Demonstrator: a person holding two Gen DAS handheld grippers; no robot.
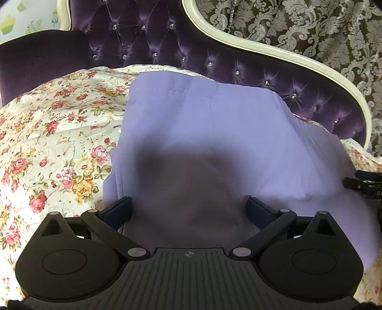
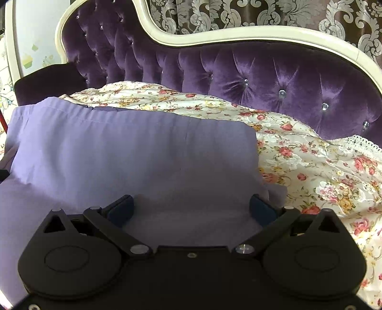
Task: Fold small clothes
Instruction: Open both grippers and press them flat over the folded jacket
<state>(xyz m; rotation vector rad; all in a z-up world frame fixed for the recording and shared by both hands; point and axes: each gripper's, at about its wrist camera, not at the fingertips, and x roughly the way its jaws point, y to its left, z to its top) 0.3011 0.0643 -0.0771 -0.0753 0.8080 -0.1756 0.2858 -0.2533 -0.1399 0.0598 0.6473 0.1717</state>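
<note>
A lavender garment [image 1: 214,124] lies spread on a floral sheet [image 1: 59,124] on a sofa. It also fills the left and middle of the right wrist view [image 2: 133,152], with a stitched hem along its far edge. My left gripper [image 1: 188,209] is open, its fingers wide apart just over the garment's near part, casting a dark shadow on it. My right gripper [image 2: 191,207] is open too, low over the garment's near right part, its right finger [image 2: 261,209] near the cloth's right edge. Neither holds cloth. The right gripper's tip shows at the right edge of the left wrist view [image 1: 363,184].
The floral sheet [image 2: 322,167] covers the seat on both sides of the garment. A tufted purple velvet backrest [image 2: 262,78] with a cream frame [image 1: 274,50] rises behind. A dark purple cushion [image 1: 35,64] sits at the far left. Patterned curtains [image 2: 238,14] hang behind.
</note>
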